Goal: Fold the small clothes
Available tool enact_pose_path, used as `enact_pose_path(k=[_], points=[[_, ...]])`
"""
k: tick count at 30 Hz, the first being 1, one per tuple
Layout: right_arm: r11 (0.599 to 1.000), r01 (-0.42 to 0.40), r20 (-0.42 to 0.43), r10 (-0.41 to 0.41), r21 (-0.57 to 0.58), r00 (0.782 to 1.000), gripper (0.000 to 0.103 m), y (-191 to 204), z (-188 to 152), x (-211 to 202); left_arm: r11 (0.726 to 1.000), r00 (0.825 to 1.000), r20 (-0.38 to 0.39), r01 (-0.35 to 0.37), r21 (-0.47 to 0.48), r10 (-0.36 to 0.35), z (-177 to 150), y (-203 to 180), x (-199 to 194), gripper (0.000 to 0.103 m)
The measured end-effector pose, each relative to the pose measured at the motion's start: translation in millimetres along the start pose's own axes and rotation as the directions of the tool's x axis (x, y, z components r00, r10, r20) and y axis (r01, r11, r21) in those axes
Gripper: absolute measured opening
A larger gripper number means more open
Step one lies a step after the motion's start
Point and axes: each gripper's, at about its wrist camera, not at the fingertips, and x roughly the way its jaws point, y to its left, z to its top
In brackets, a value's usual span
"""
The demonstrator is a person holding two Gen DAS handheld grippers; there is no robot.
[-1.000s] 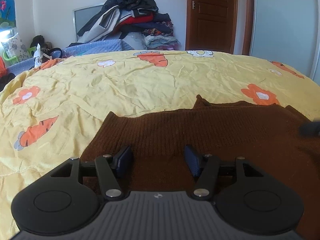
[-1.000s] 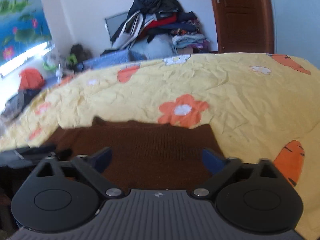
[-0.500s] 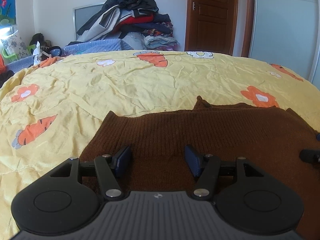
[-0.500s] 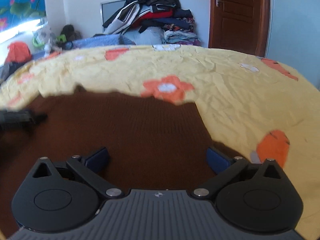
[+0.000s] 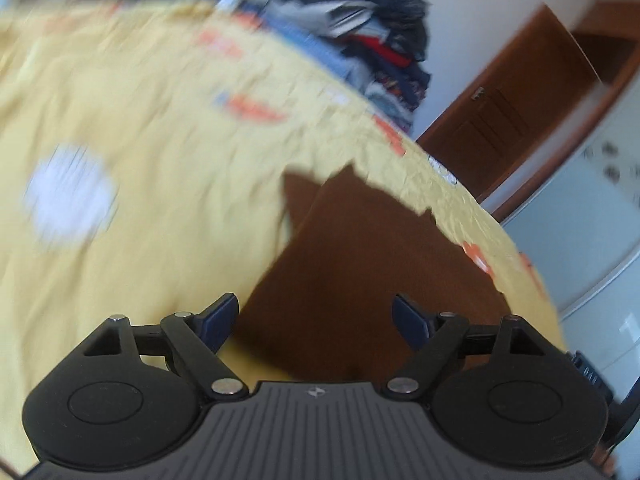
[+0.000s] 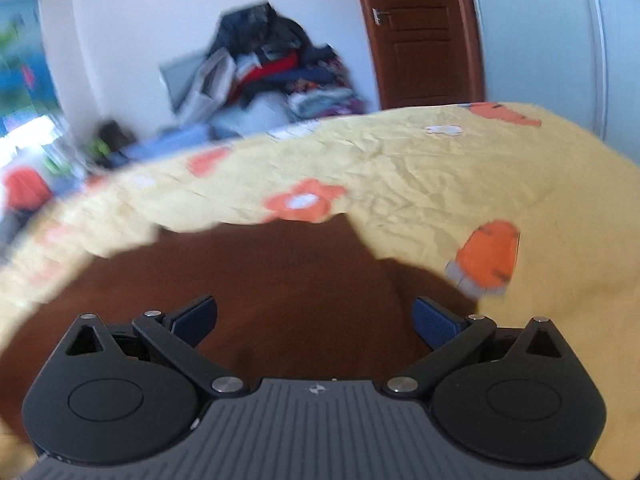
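A dark brown knitted garment [image 5: 360,264] lies flat on the yellow bed sheet [image 5: 140,200]. The left wrist view is tilted and blurred. My left gripper [image 5: 314,308] hangs over the garment's near left edge. Its jaws are opening, and no cloth is pinched between its blue pads [image 5: 218,316]. In the right wrist view the same garment [image 6: 260,280] fills the lower middle. My right gripper [image 6: 314,308] stands wide open above the garment's right part, with only flat cloth seen through the gap.
The sheet [image 6: 440,168] carries orange flowers and carrots and drops off at the right. Behind the bed sit a heap of clothes [image 6: 272,68], a brown door [image 6: 416,32] and a pale wardrobe front [image 5: 592,216]. Clutter lies at the far left [image 6: 28,188].
The left view has swung sideways and rolled, and its jaws stand wider than before. The right gripper has shifted over the garment, with its jaws a little wider than a second ago.
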Motion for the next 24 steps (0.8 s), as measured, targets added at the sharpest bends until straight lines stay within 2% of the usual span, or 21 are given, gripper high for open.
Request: enact_pose_path(k=[2, 7, 8, 12, 15, 17, 18, 19, 20, 22, 24], points=[[1.000, -0.019, 0.008, 0.019, -0.017, 1.000, 0.103, 4, -14, -17, 0.997, 0.999, -0.029, 0.038, -0.069, -0.040, -10, 5, -1, 0.084], [0.990, 0.056, -0.025, -0.060, -0.130, 0.998, 0.103, 8, -49, -27, 0.977, 0.992, -0.042, 0.111, -0.180, -0.120, -5, 3, 20, 0.084], [0.989, 0.070, -0.060, -0.078, -0.128, 0.995, 0.103, 7, -52, -24, 0.971, 0.991, -0.037, 0.122, -0.207, -0.132, -3, 3, 25, 0.084], [0.994, 0.052, -0.063, -0.058, -0.100, 0.996, 0.103, 3, -55, -25, 0.944, 0.990, -0.004, 0.134, -0.302, -0.142, 3, 8, 38, 0.083], [0.990, 0.066, -0.068, -0.074, -0.122, 0.995, 0.103, 8, -57, -25, 0.945, 0.992, 0.008, 0.123, -0.302, -0.127, 3, 4, 43, 0.080], [0.991, 0.062, -0.066, -0.070, -0.118, 0.995, 0.103, 7, -58, -26, 0.954, 0.995, 0.008, 0.102, -0.282, -0.104, 3, 0, 46, 0.072], [0.992, 0.056, -0.064, -0.063, -0.110, 0.996, 0.103, 6, -58, -27, 0.958, 0.996, -0.002, 0.080, -0.275, -0.084, 3, 1, 47, 0.050], [0.994, 0.049, -0.061, -0.055, -0.100, 0.997, 0.103, 4, -58, -27, 0.963, 0.998, -0.031, 0.047, -0.267, -0.057, 3, -1, 53, 0.022], [0.995, 0.042, -0.059, -0.047, -0.091, 0.997, 0.103, 2, -58, -28, 0.967, 0.998, -0.052, 0.013, -0.256, -0.027, 3, 6, 53, 0.013], [0.997, 0.030, -0.054, -0.034, -0.076, 0.998, 0.103, -1, -57, -29, 0.972, 0.999, -0.048, -0.022, -0.235, 0.011, 4, 2, 53, 0.008], [0.998, 0.022, -0.051, -0.025, -0.065, 0.998, 0.103, -3, -57, -29, 0.988, 0.997, -0.025, -0.074, -0.136, 0.071, 6, -19, 51, 0.007]])
